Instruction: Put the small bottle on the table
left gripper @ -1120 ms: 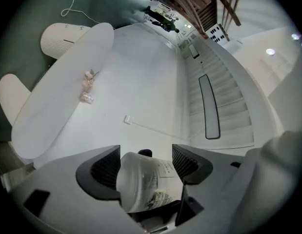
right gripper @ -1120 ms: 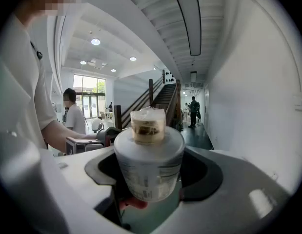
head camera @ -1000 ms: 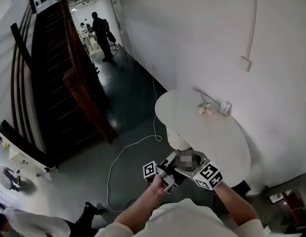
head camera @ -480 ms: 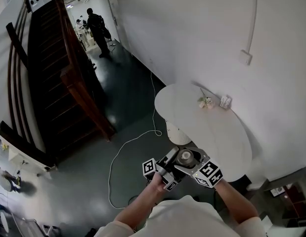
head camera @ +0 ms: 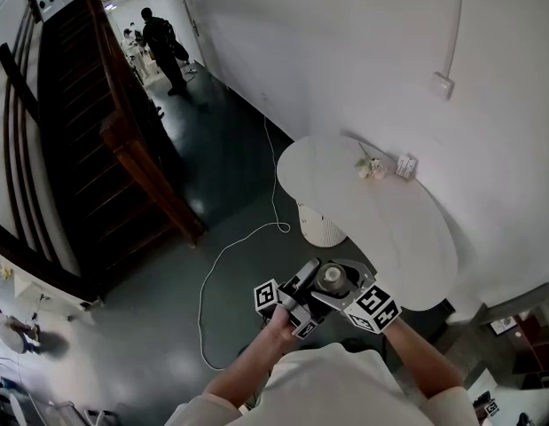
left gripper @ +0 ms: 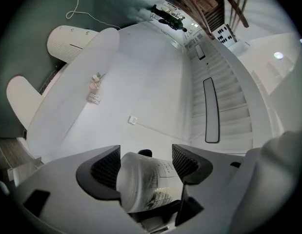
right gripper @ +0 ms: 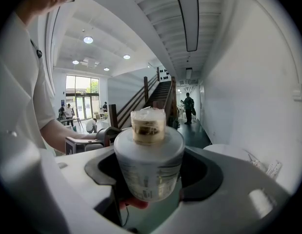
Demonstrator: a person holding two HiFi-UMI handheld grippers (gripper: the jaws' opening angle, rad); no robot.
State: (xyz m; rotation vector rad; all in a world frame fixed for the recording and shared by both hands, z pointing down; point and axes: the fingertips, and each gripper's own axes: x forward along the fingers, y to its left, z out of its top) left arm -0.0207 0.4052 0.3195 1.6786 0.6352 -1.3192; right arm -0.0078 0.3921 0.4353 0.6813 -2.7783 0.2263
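Head view: the left claw point(head camera: 302, 287) and right claw point(head camera: 354, 291) are holding 1 bottle point(head camera: 332, 280) between them by the person's chest, well short of the white worktop point(head camera: 394, 229). Left gripper view: the jaws are pinching its labelled body. Right gripper view: those jaws are squeezing it too, cap upward. It is probably light, stiff plastic with a slick label, so gripping mid-body looks safest.

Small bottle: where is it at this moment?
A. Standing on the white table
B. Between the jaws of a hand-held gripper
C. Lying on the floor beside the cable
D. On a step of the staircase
B: the right gripper view shows the small bottle clamped between the jaws of the right hand-held gripper, held up off the white table.
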